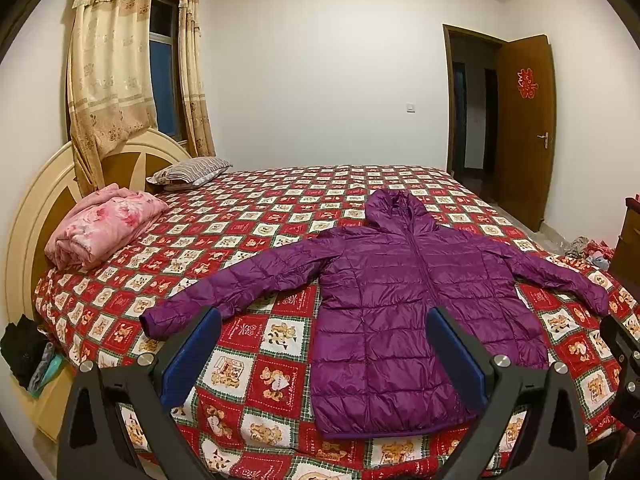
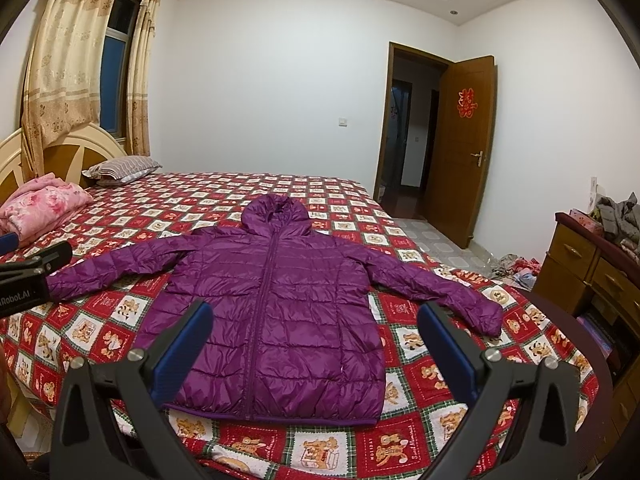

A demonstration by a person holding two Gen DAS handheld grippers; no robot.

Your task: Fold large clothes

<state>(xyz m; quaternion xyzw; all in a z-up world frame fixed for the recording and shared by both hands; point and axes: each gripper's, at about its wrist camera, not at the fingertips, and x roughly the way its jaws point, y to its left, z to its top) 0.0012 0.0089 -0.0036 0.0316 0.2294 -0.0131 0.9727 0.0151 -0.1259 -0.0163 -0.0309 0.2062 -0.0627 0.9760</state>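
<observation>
Jacket [image 2: 276,300] lying flat, zipped, sleeves spread, hood far, on bed [image 2: 420,452] | left gripper [image 1: 320,354] and right gripper [image 2: 314,344] hovering wide open, gripping nothing | risk: slick quilted shell sliding out of a shallow pinch, sleeve dragging | hem sitting near bed edge; open room lying far and left.
</observation>
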